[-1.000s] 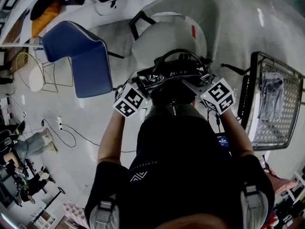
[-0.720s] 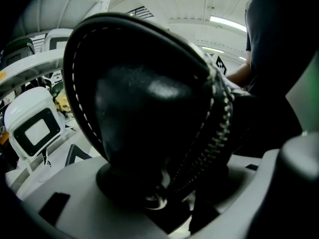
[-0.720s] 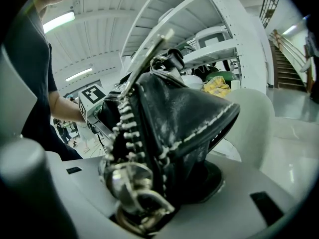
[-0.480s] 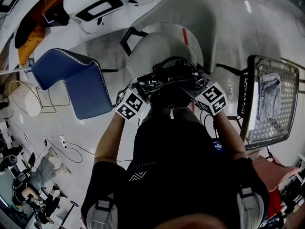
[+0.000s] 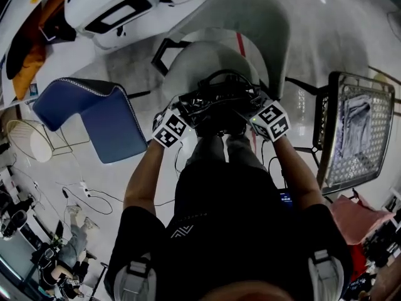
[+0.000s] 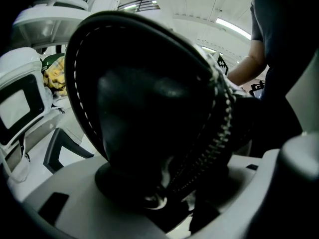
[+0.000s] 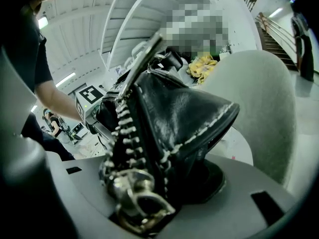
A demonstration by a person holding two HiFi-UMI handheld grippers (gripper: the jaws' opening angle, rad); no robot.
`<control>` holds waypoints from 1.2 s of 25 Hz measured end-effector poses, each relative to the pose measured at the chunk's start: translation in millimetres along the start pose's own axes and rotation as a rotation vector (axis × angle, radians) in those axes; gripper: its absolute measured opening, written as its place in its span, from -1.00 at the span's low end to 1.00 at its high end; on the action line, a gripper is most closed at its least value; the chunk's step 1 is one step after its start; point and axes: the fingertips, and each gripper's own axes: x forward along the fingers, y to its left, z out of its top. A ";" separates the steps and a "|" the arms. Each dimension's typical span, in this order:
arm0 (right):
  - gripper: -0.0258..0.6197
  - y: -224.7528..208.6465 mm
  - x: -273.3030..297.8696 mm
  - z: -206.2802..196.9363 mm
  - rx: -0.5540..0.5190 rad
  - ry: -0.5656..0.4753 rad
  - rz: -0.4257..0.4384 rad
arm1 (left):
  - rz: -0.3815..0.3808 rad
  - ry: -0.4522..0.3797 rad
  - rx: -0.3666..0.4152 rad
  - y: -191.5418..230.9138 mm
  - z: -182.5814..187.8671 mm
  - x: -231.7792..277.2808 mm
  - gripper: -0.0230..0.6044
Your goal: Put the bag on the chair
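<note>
A black leather bag [image 5: 219, 100] with white stitching and a metal zip hangs between my two grippers over the seat of a light grey chair [image 5: 188, 61]. My left gripper [image 5: 187, 113] is shut on the bag's left end and my right gripper [image 5: 252, 110] on its right end. In the left gripper view the bag [image 6: 149, 108] fills the frame between the jaws of the left gripper [image 6: 164, 193]. The right gripper view shows the bag's zip end [image 7: 169, 118] in the right gripper [image 7: 159, 193], with the grey chair's back [image 7: 259, 108] behind. Whether the bag touches the seat I cannot tell.
A blue chair [image 5: 103, 115] stands to the left of the grey one. To the right is a metal mesh cart [image 5: 360, 137] with cloth in it. A white machine [image 5: 106, 5] sits at the far left, and cables [image 5: 88, 190] lie on the floor.
Both grippers and the bag have sunk and moved forward toward the grey chair's seat. The chair now looks larger and closer. The hold on the bag looks the same.
</note>
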 end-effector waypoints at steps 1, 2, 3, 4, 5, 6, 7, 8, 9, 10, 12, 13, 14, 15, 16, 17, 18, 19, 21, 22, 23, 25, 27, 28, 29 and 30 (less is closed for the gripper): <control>-0.20 -2.6 3.9 -2.7 0.005 0.007 0.004 | -0.003 -0.002 -0.008 1.5 -3.3 4.4 -0.02; -0.20 -4.7 7.3 -5.9 0.009 0.014 0.008 | -0.005 -0.001 -0.018 2.3 -6.9 8.1 -0.02; -0.20 -6.3 10.6 -9.2 0.011 0.020 0.012 | -0.005 0.002 -0.027 3.0 -10.7 11.3 -0.01; -0.20 -7.9 13.8 -12.1 0.010 0.025 0.015 | -0.005 0.006 -0.036 4.0 -14.5 14.2 -0.01; -0.20 -9.4 17.0 -14.1 0.005 0.028 0.018 | -0.004 0.009 -0.044 5.5 -17.8 16.7 -0.01; -0.20 -10.8 19.9 -15.2 -0.002 0.030 0.022 | -0.005 0.009 -0.051 7.7 -20.3 18.9 0.00; -0.20 -12.3 22.7 -15.4 -0.011 0.032 0.027 | -0.008 0.007 -0.058 10.2 -22.2 20.7 0.01; -0.20 -13.8 25.4 -15.3 -0.019 0.034 0.035 | -0.014 0.004 -0.063 12.7 -23.5 22.3 0.02; -0.20 -15.1 27.9 -15.4 -0.027 0.036 0.045 | -0.023 0.001 -0.066 14.8 -24.6 23.7 0.03; -0.20 -16.1 30.1 -16.0 -0.034 0.039 0.055 | -0.031 -0.002 -0.068 16.3 -25.7 25.0 0.04; -0.20 -17.2 33.2 -17.4 -0.042 0.044 0.075 | -0.042 -0.008 -0.069 18.1 -27.3 27.1 0.07; -0.19 -17.8 34.3 -17.8 -0.044 0.045 0.083 | -0.044 -0.013 -0.069 18.9 -27.6 27.8 0.08; -0.19 -18.1 34.9 -17.9 -0.045 0.046 0.088 | -0.045 -0.018 -0.069 19.6 -27.6 28.1 0.10; -0.19 -18.2 35.2 -17.6 -0.047 0.045 0.090 | -0.045 -0.024 -0.068 20.0 -27.4 28.1 0.11; -0.17 -18.1 35.1 -17.4 -0.049 0.042 0.091 | -0.046 -0.030 -0.065 20.1 -27.1 28.0 0.12; -0.17 -18.1 34.7 -17.3 -0.053 0.038 0.091 | -0.048 -0.035 -0.062 19.9 -26.8 27.8 0.13; -0.16 -17.9 34.3 -17.3 -0.059 0.034 0.091 | -0.052 -0.039 -0.058 19.4 -26.7 27.5 0.14; -0.16 -17.8 34.1 -17.4 -0.066 0.032 0.092 | -0.057 -0.041 -0.054 18.8 -27.0 27.2 0.15; -0.14 -17.4 34.2 -18.0 -0.078 0.031 0.096 | -0.073 -0.042 -0.048 17.4 -27.8 27.1 0.18; -0.13 -17.4 34.3 -18.5 -0.081 0.032 0.098 | -0.080 -0.041 -0.046 16.7 -28.1 27.4 0.19; -0.12 -17.6 34.4 -19.0 -0.084 0.035 0.100 | -0.085 -0.040 -0.043 16.2 -28.4 27.7 0.20; -0.09 -17.8 34.7 -19.4 -0.090 0.041 0.103 | -0.087 -0.039 -0.039 16.6 -29.0 27.3 0.23; -0.07 -17.4 34.8 -19.5 -0.098 0.048 0.109 | -0.083 -0.040 -0.036 17.7 -29.5 25.8 0.25; -0.05 -16.9 34.6 -20.0 -0.105 0.055 0.113 | -0.082 -0.041 -0.035 17.9 -29.8 25.1 0.26; -0.04 -16.4 34.1 -21.1 -0.115 0.067 0.118 | -0.082 -0.041 -0.033 17.7 -29.9 24.7 0.28; -0.03 -15.8 33.5 -23.0 -0.128 0.082 0.122 | -0.082 -0.039 -0.030 17.1 -30.3 24.5 0.29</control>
